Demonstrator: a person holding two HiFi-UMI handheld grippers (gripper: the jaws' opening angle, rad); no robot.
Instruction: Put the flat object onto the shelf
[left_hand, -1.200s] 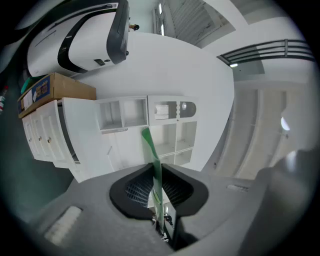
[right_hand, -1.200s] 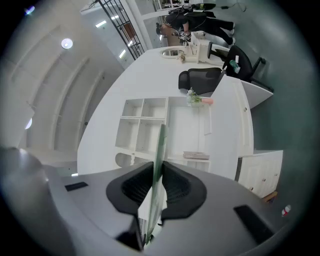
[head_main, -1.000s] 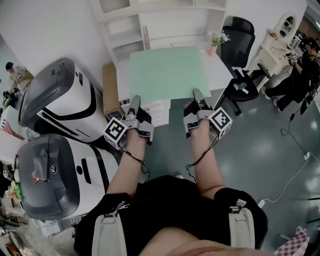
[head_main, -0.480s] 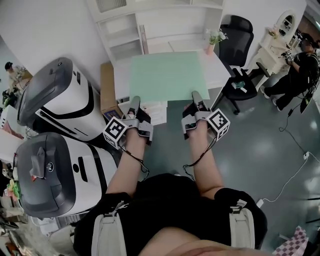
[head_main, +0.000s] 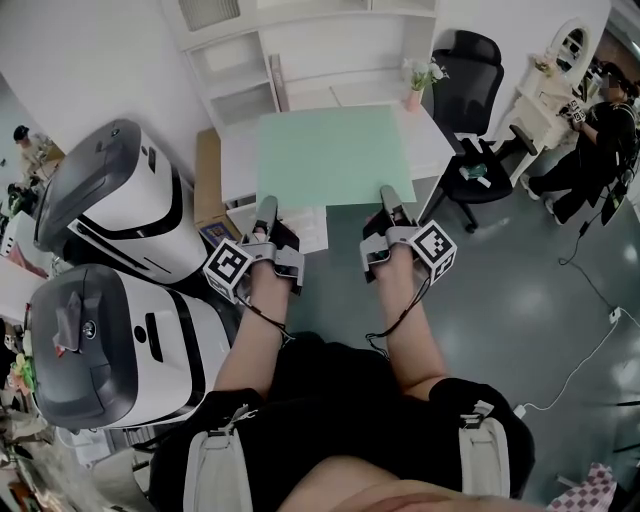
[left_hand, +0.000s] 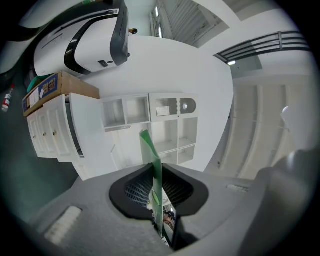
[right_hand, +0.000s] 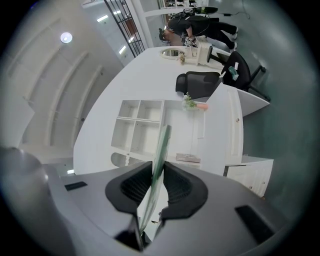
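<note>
Flat green sheet (head_main: 335, 155) held level over the white table (head_main: 432, 140), short of the white shelf unit (head_main: 240, 75) behind it. Resting on the table or raised off it: not clear. Near edge gripped at two spots, left gripper (head_main: 265, 208) toward the left corner, right gripper (head_main: 388, 195) toward the right. Both pairs of jaws clenched on the sheet, thin edge running upright between the dark pads.

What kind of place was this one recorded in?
Most likely an office or lab workroom: a white desk with cubby shelves against the wall, a black office chair beside it, and large white-and-black machines on the floor.
</note>
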